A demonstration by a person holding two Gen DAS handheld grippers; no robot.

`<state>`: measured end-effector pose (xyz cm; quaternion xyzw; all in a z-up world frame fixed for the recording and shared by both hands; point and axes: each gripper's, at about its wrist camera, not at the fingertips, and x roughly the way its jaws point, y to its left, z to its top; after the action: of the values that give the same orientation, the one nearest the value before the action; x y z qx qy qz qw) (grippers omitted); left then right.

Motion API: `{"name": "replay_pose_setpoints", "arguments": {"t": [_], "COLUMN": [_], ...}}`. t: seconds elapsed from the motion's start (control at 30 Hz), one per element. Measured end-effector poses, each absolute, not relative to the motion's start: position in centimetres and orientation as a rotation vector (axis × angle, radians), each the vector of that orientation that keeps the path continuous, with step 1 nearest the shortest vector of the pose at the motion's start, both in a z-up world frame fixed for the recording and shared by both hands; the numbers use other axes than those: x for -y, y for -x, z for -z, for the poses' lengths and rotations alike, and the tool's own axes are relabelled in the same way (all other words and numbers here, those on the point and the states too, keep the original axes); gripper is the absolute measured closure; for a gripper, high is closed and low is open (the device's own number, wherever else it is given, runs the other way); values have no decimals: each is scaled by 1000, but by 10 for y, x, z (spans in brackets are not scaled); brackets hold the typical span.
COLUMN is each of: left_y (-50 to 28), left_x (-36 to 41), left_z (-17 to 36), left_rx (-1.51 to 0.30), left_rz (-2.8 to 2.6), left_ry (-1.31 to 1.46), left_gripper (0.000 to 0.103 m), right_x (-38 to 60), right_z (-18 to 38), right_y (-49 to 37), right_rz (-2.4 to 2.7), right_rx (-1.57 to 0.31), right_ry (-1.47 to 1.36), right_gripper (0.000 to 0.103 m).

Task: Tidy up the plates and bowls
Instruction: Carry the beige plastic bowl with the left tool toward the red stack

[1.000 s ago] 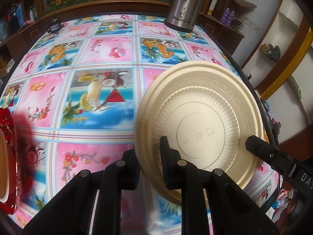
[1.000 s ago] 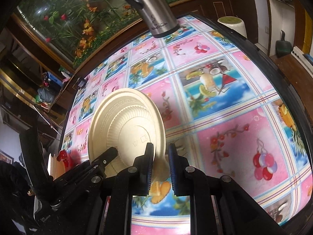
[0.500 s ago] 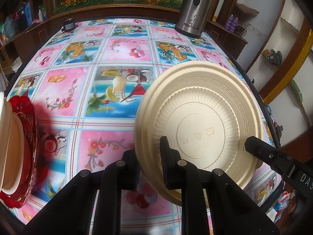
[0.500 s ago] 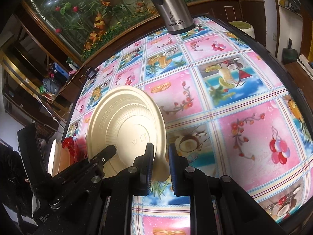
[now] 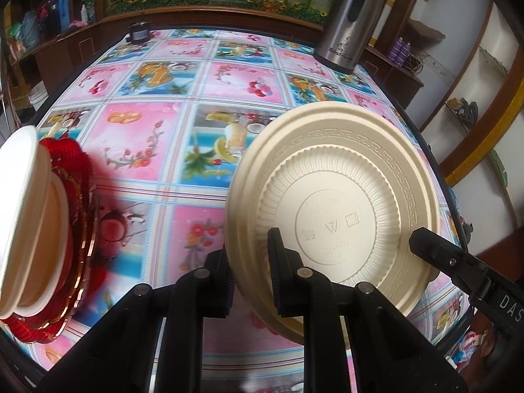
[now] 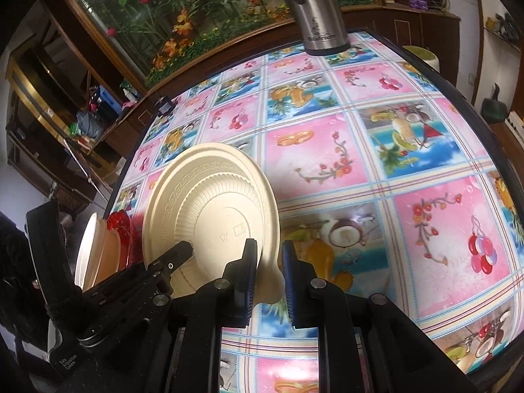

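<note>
From the left wrist, the left gripper (image 5: 250,262) is pinching the cream plate's (image 5: 330,209) rim, tilted above the table (image 5: 157,137). From the right wrist, the right gripper (image 6: 267,281) is clamping the opposite rim, stacked dishes (image 6: 95,255) sitting beside.

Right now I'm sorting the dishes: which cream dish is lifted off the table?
The big cream plate, held upright by its rim in both sets of jaws. The other cream dishes sit stacked on the red plate.
</note>
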<state>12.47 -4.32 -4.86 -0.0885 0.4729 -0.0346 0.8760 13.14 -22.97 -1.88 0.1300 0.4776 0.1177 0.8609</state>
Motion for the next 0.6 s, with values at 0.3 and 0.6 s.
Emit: {"name": "replay_pose_setpoints", "arguments": {"t": [0.3, 0.6], "left_y": [-117, -110], "left_x": [16, -5], "left_z": [38, 28], "left_rx": [-959, -928], "left_rz": [36, 26], "left_ry": [227, 258], "left_gripper": [87, 87], "right_x": [197, 173], "right_z": [8, -10], "right_y": [-132, -126], "right_rz": [-285, -317], "right_rx": [-980, -949], "right_ry": [-211, -155], "right_gripper": [88, 88]}}
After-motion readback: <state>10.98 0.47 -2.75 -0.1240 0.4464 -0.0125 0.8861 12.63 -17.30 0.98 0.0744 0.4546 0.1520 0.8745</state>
